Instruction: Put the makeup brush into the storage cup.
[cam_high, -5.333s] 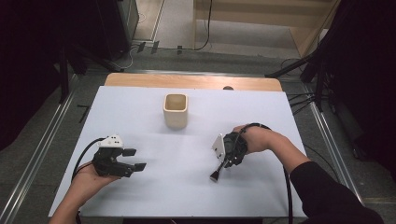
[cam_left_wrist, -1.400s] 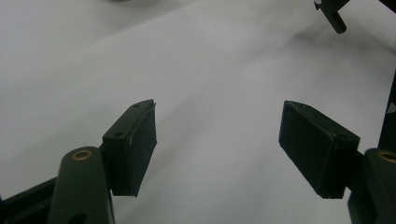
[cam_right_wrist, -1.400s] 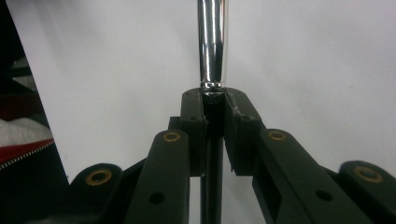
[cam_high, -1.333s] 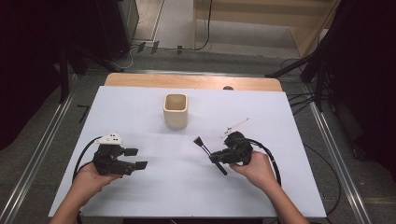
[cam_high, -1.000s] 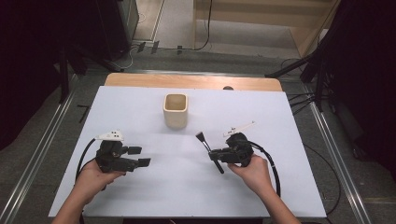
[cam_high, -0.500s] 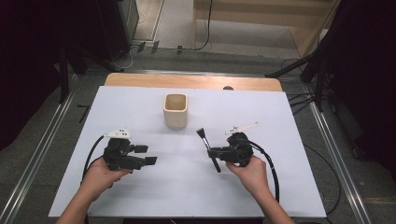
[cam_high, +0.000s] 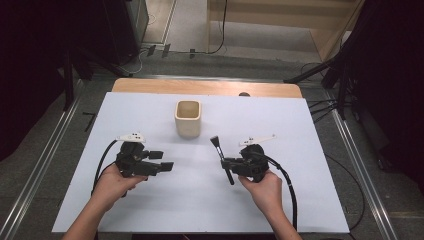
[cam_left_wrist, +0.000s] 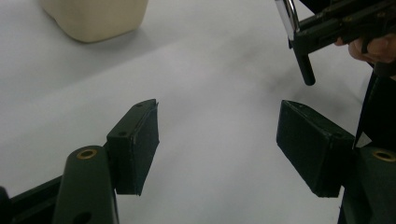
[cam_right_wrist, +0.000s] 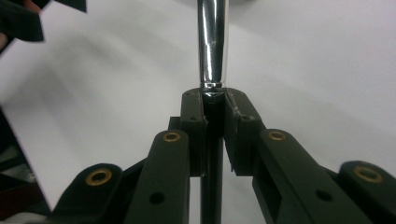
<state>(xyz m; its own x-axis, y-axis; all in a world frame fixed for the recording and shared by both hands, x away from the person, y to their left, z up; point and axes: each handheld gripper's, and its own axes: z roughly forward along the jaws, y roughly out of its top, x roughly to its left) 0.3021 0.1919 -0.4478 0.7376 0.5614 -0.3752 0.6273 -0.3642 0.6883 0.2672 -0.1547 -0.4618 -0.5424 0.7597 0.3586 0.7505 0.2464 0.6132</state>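
A brush with a black handle, a silver ferrule and dark bristles is held across the jaws of my right gripper, which is shut on the handle just below the ferrule. The bristles point toward the far side. The right gripper view has the pads pressed on the handle. My left gripper hovers left of centre, open, with bare table between its pads. The left gripper view looks at the brush handle and the right gripper. A cream cup stands upright behind them.
The white table top has a wooden strip along its far edge. Cables trail from both grippers toward the near edge. Metal rails run along the floor on both sides.
My left gripper has slid to the right, toward the middle of the table, still open. The right gripper keeps its place and its hold on the brush, which earlier lay under it.
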